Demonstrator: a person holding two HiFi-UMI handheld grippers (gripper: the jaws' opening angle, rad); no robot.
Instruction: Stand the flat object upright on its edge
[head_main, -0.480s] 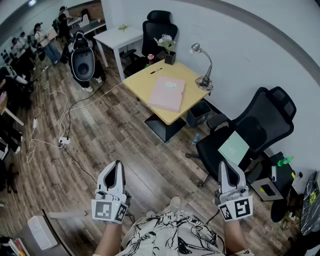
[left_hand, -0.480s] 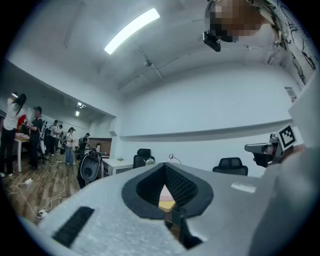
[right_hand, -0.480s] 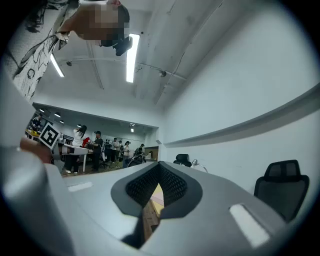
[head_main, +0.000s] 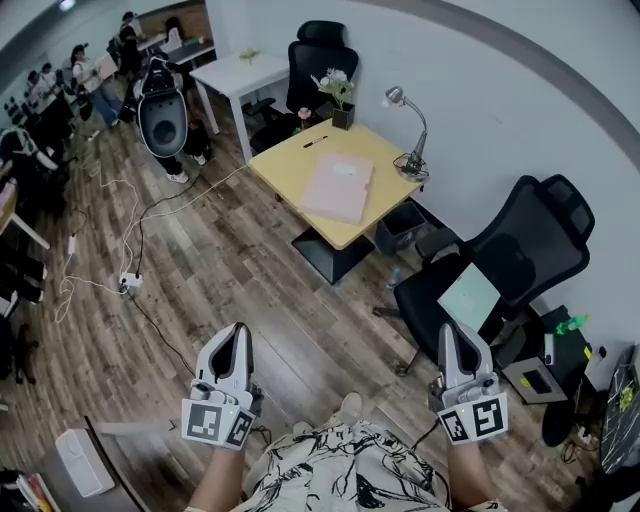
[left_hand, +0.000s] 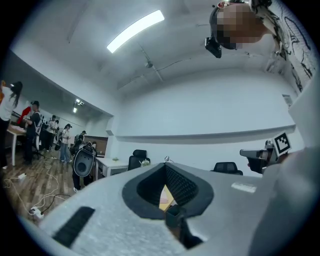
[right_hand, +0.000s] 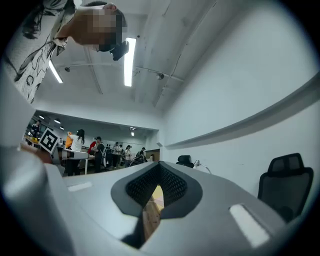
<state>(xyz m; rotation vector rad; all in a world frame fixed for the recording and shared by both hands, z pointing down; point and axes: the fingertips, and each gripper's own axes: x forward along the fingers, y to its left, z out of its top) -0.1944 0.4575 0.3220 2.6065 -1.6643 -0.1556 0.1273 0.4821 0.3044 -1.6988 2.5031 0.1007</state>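
A flat pink object (head_main: 337, 187) lies on the small yellow table (head_main: 281, 163) across the room, well ahead of me. My left gripper (head_main: 236, 337) hangs over the wood floor at the lower left, jaws shut and empty. At the lower right my right gripper (head_main: 454, 341) is held the same way, shut with nothing between its jaws. Both are far from the table. In the left gripper view a sliver of the yellow table (left_hand: 165, 197) shows through the closed jaws' notch. The right gripper view shows the table (right_hand: 157, 194) the same way.
A black office chair (head_main: 513, 250) with a green sheet (head_main: 468, 296) on its seat stands right of the table. A desk lamp (head_main: 408, 130), a plant pot (head_main: 339, 112) and a pen sit on the table. Cables (head_main: 130, 230) run over the floor; people stand at far left.
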